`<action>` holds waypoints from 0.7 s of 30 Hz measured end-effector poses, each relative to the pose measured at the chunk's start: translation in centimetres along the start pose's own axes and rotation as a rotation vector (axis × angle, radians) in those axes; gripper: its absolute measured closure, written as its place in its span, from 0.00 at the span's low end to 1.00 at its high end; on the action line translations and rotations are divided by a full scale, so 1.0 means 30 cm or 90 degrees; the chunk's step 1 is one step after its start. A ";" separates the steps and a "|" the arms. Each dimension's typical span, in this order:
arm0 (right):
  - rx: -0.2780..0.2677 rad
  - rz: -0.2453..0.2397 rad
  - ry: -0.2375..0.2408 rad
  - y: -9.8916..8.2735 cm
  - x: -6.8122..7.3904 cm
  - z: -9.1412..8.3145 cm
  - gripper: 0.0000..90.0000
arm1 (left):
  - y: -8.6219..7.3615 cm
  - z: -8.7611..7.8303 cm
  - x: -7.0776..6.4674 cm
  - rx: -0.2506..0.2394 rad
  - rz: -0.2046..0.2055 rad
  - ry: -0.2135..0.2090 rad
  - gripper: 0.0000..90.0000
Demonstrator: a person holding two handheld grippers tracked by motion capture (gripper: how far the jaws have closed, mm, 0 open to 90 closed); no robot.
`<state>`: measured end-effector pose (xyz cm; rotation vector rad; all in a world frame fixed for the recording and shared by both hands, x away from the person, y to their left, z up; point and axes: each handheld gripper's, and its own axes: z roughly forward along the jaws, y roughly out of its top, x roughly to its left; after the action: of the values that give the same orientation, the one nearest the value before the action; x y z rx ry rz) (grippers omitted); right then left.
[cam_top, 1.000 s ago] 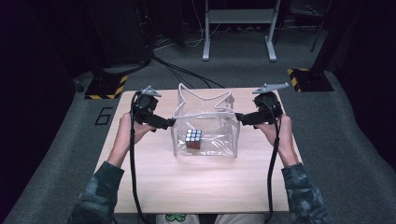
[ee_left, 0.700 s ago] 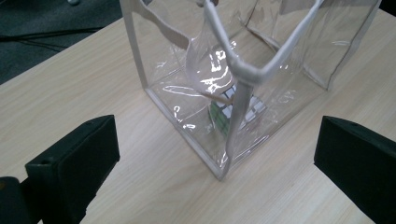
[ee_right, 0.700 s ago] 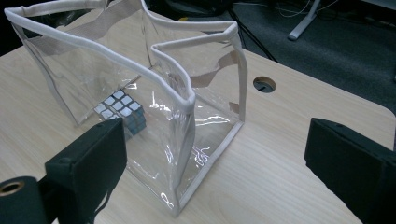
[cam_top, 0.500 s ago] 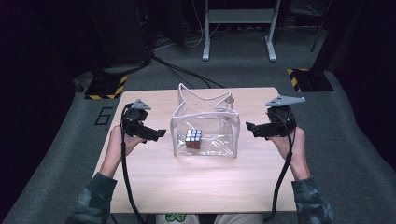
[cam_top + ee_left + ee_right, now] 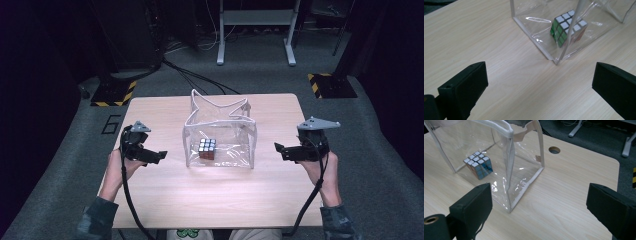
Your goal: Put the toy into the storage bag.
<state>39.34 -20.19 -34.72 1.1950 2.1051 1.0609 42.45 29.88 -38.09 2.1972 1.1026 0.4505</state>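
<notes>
Two grippers, both with jaws spread wide and holding nothing, hover over the near half of the wooden table (image 5: 210, 200). Left gripper (image 5: 161, 156) sits near the table's left edge, jaws pointing right toward the bag — apart from it, no contact. Right gripper (image 5: 278, 149) sits near the right edge, jaws pointing left, also clear of the bag. Between them stands the clear plastic bag (image 5: 235, 145), upright, top open, white trim along its seams. Puzzle cube (image 5: 207, 148) rests on the bag's floor, toward the front-left corner — white face up. Beyond the table: grey carpet, black cables (image 5: 195, 77), a metal stand's legs (image 5: 255, 30).
</notes>
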 end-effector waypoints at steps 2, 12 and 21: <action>0.000 0.005 -0.003 -0.021 -0.005 -0.002 0.06 | -0.023 0.004 0.007 0.007 -0.004 0.002 0.00; 0.010 0.025 -0.021 -0.128 -0.035 -0.011 0.07 | -0.139 0.029 0.039 0.019 -0.030 -0.001 0.00; 0.026 0.053 -0.021 -0.229 -0.057 -0.005 0.07 | -0.234 0.051 0.053 0.028 -0.055 0.004 0.00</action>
<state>36.76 -23.89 -40.17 1.3225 2.0768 1.0310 40.08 33.73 -43.90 2.1768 1.2165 0.3986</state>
